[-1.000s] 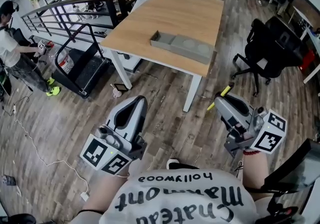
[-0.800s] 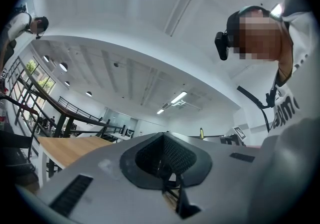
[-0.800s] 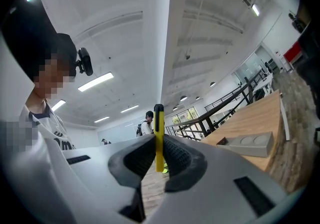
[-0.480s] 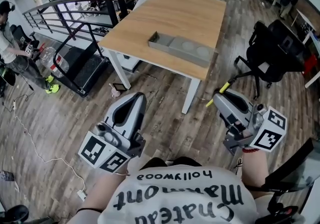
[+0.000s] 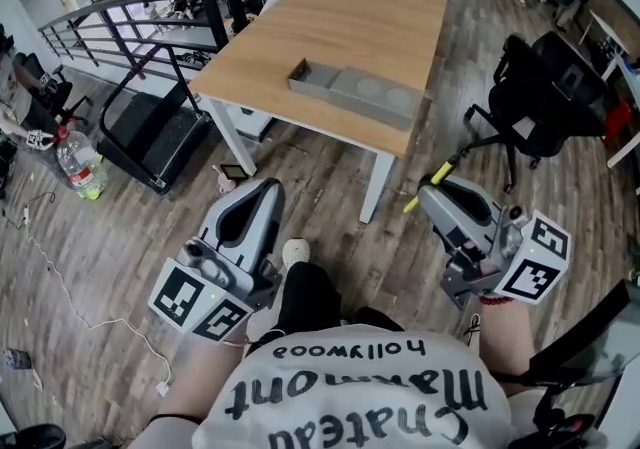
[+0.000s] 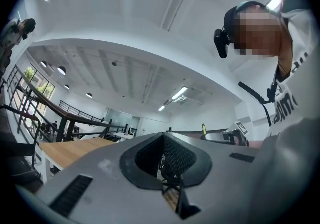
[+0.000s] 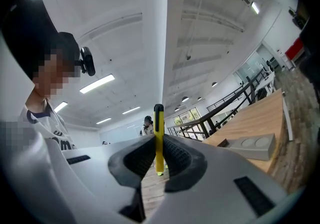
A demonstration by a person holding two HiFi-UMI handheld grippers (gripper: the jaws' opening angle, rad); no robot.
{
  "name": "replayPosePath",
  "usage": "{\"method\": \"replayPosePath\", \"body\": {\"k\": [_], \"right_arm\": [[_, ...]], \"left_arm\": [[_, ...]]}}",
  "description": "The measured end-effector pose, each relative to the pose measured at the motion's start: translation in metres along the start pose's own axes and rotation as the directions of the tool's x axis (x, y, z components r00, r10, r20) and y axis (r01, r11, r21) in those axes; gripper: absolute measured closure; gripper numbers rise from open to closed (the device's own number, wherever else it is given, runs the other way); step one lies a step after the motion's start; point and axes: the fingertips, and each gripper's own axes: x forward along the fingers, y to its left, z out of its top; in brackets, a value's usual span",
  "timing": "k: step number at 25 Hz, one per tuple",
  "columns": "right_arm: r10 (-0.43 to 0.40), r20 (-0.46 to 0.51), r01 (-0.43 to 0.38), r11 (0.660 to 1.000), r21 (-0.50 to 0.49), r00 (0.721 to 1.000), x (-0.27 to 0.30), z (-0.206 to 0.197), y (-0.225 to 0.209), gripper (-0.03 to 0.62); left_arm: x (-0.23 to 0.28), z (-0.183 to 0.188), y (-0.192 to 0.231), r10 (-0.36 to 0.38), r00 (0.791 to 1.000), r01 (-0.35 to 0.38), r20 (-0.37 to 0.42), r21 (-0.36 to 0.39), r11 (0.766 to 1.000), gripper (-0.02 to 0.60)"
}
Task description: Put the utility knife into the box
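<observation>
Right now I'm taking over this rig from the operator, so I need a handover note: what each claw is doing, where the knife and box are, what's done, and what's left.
Left claw: shut, nothing in it, held low at the person's side.
Right claw: shut on the utility knife, yellow, standing upright between the jaws.
Box: grey, on the wooden table ahead, across open floor.
Done: knife picked up.
Left: walk to the table, lower the knife into the box, open the right claw.
</observation>
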Motion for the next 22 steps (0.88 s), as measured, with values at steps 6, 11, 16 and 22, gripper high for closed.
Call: {"method": "replayPosePath", "body": {"k": [6,11,16,22], "right_arm": [[-0.035,0.019,0.035,0.999,0.019,0.999,0.006,0.003,-0.024,0.56],[-0.047,0.009,0.047,0.999,0.025,0.999,0.034,0.009,-0.051,0.56],[-0.056,0.0,0.056,0.998,0.028,0.998,0.069,0.015,-0.084,0.56],[-0.072,-0.009,0.072,0.997,0.037,0.997,0.107,0.017,-0.121,0.56]], "left_arm": [[0.025,-0.006,0.009,-0.055,0.998,0.055,-0.004,-0.005,0.998,0.58],[0.045,-0.012,0.041,-0.066,0.998,0.065,-0.023,-0.026,0.998,0.58],[0.065,-0.01,0.092,-0.044,0.999,0.043,-0.011,-0.044,0.998,0.58],[0.09,-0.015,0.143,-0.048,0.998,0.046,-0.028,-0.056,0.997,0.58]]}}
